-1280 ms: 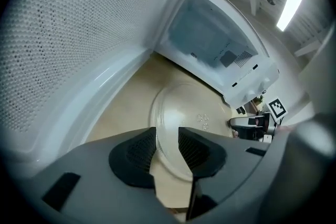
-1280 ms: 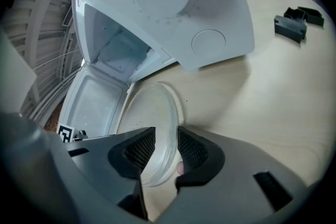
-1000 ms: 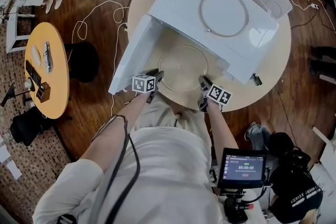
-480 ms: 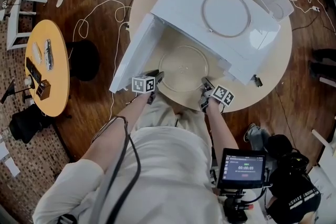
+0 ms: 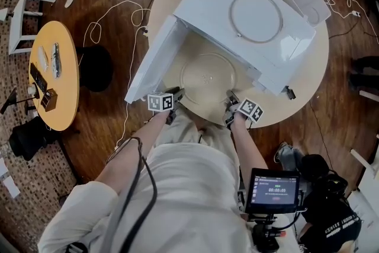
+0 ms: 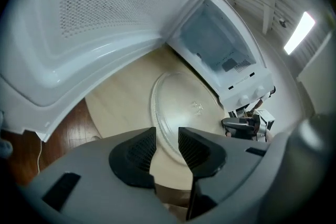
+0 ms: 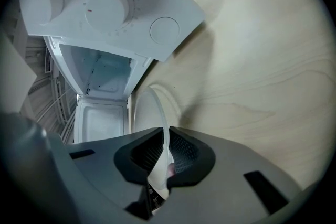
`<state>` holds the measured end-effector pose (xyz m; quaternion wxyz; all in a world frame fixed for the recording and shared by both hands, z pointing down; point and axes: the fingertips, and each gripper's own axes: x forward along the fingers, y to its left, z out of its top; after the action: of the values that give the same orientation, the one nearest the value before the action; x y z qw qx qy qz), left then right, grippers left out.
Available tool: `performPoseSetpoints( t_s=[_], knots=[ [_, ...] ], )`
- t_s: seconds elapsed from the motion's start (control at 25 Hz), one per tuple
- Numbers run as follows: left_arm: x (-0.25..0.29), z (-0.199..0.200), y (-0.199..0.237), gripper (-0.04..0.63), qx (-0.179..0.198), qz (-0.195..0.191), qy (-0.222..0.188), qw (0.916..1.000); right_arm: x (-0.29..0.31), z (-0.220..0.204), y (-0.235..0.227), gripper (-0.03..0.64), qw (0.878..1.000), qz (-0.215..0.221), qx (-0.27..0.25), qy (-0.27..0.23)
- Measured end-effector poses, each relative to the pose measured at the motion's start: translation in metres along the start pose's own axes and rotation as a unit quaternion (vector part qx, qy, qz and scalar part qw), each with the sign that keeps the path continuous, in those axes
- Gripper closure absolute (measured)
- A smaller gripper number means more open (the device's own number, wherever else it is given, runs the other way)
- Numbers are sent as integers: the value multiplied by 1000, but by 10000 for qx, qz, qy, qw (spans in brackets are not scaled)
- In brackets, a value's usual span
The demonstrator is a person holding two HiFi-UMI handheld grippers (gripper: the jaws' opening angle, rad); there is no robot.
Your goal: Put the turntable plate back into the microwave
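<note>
Head view: turntable plate [image 5: 208,78] flat, round; R gripper [image 5: 231,106] jaws closing on rim, L gripper [image 5: 176,95] jaws apart.

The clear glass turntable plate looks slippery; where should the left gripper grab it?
Grip the clear glass turntable plate by its thin near rim, the left gripper coming from the edge of the round wooden table: lying flat, it offers only that rim.

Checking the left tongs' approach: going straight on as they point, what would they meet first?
Probably the near rim of the glass turntable plate, right ahead of the left tongs; depth is unclear.
</note>
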<state>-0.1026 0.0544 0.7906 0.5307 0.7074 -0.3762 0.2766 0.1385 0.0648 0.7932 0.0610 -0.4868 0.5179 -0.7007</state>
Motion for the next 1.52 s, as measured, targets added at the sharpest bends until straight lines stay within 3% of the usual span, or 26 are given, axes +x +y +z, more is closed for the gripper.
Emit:
performPoseSetpoints(
  t_s=[0.24,0.52,0.68,0.96,1.16,1.44,1.52],
  knots=[
    [-1,-10,-8,477,-484,-328,-183,9981,-6,-6,11,580,9999,116,89,18],
    [2,-13,-18,477,-1208,-905,-365,9879,-11,-18,20,581,9995,190,223,96],
    [4,-6,-16,477,-1796,-1182,-572,9749,-13,-23,27,583,9988,340,297,193],
    [9,-3,-23,477,-2459,-1667,-661,9526,-19,-33,38,584,9972,541,245,453],
    [13,10,-21,477,-3106,-1911,-1096,9247,-23,-38,41,584,9969,536,259,508],
    [17,19,-17,479,-3730,-2083,-1436,8926,-23,-41,43,584,9967,522,274,564],
    [16,20,-18,495,-3810,-2148,-1487,8869,-23,-40,40,584,9966,509,328,552]
  ],
)
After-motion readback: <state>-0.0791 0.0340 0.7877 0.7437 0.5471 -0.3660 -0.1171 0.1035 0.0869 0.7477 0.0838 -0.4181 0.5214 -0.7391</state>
